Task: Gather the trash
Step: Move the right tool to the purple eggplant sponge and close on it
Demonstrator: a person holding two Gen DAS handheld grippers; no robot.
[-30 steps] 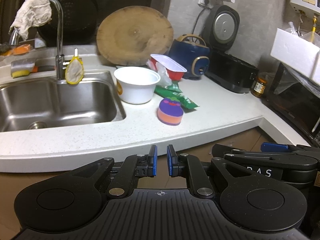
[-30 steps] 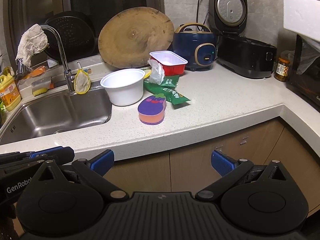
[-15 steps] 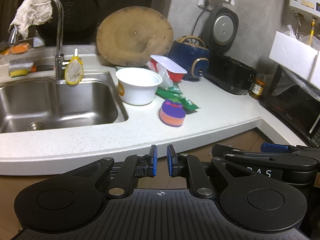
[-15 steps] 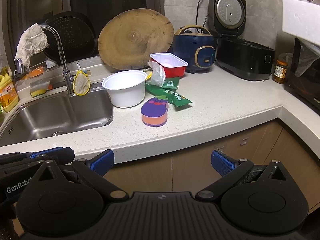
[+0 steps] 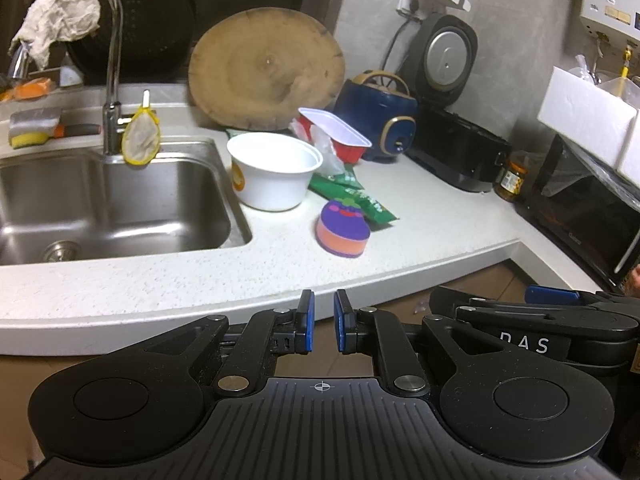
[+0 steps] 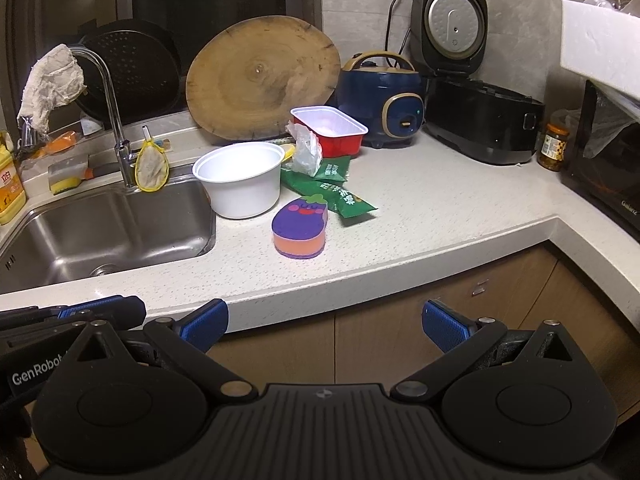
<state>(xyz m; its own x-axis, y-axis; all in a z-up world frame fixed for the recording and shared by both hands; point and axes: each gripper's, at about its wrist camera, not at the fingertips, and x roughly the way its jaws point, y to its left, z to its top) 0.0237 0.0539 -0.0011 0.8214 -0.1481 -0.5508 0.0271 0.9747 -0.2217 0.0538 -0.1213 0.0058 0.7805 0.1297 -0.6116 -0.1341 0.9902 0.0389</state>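
Observation:
On the white counter lie a white plastic bowl (image 5: 274,174) (image 6: 240,178), a red tray (image 5: 338,140) (image 6: 330,130) with crumpled clear plastic (image 6: 306,150) beside it, green wrappers (image 5: 358,198) (image 6: 334,192) and a purple eggplant-shaped sponge (image 5: 344,228) (image 6: 300,228). My left gripper (image 5: 324,322) is shut with nothing between its blue pads, below the counter's front edge. My right gripper (image 6: 324,322) stands wide open and empty, also short of the counter edge. Each gripper shows at the side of the other's view.
A steel sink (image 5: 100,208) with a tap (image 5: 112,80) draped in a cloth is at left. A round wooden board (image 6: 262,84), a blue cooker (image 6: 384,104) and a black rice cooker (image 6: 476,120) line the wall. A microwave (image 6: 608,176) sits right; cabinet doors (image 6: 400,344) are below.
Both views have crept slightly closer to the counter, so the trash looks a little nearer. Neither gripper's jaws have changed.

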